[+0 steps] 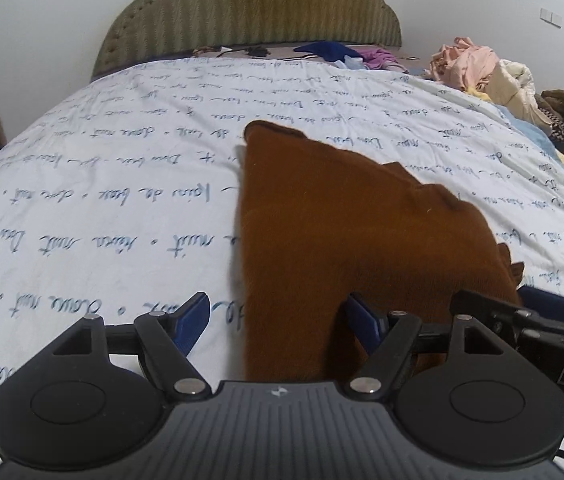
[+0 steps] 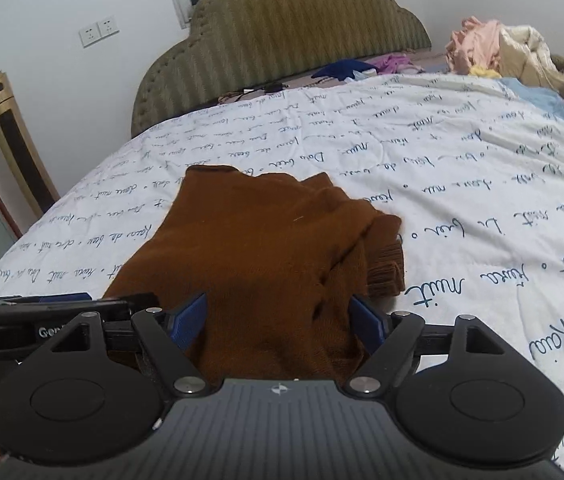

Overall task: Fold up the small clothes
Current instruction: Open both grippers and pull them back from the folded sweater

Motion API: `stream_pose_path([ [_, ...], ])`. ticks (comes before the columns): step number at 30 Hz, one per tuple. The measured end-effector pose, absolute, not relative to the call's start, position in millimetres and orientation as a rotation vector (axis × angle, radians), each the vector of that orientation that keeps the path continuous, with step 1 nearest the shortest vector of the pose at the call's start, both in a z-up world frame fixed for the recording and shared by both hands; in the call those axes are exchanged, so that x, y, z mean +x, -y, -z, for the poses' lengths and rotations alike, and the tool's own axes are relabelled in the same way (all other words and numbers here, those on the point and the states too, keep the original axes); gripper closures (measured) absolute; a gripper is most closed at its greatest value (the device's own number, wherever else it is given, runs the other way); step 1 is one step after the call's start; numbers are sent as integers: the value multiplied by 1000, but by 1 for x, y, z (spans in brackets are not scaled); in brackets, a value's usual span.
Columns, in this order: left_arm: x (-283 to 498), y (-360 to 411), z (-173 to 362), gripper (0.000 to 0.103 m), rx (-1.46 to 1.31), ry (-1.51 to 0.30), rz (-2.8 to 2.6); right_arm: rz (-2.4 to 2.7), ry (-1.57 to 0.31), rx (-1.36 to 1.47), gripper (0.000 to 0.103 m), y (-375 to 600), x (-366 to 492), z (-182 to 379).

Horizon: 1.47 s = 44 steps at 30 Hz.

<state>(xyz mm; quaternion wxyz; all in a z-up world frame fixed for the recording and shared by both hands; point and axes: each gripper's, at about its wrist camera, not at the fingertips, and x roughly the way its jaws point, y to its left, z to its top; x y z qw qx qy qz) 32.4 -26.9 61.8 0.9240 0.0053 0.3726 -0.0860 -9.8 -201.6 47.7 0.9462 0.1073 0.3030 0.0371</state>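
A brown knit garment (image 1: 342, 220) (image 2: 262, 248) lies folded on the white quilt (image 1: 102, 180) with blue script; a ribbed cuff pokes out at its right edge. My left gripper (image 1: 278, 308) is open over the garment's near left edge, one blue pad above the quilt, the other above the cloth. My right gripper (image 2: 278, 304) is open over the near edge further right, with brown cloth under the gap and nothing pinched. Each gripper shows in the other's view: the right gripper (image 1: 542, 312) at the right, the left gripper (image 2: 62, 304) at the left.
A pile of pink, cream and dark clothes (image 1: 482, 72) (image 2: 502, 52) sits at the bed's far right. Blue and purple clothes (image 1: 334, 50) lie by the green padded headboard (image 1: 250, 12). A gold standing unit (image 2: 14, 140) is beside the bed at the left.
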Motion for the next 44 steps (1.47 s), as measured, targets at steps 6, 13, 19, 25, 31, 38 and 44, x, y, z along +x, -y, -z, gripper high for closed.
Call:
stream_pose_path([
  [6, 17, 22, -62, 27, 14, -749, 155, -73, -598, 204, 24, 195, -19, -51],
  [13, 5, 11, -52, 23, 4, -751, 143, -39, -568, 191, 24, 197, -44, -41],
  [19, -13, 7, -54, 23, 16, -719, 133, -28, -567, 179, 24, 196, -62, -36],
  [25, -23, 8, -57, 23, 23, -700, 134, -43, -559, 164, 24, 193, -69, -38],
  [31, -28, 9, -58, 23, 37, -671, 122, -39, -559, 161, 23, 193, -71, -36],
  [38, -32, 8, -61, 23, 29, -653, 131, -41, -552, 155, 22, 194, -73, -35],
  [44, -36, 6, -62, 23, 30, -644, 135, -43, -549, 155, 21, 193, -75, -36],
])
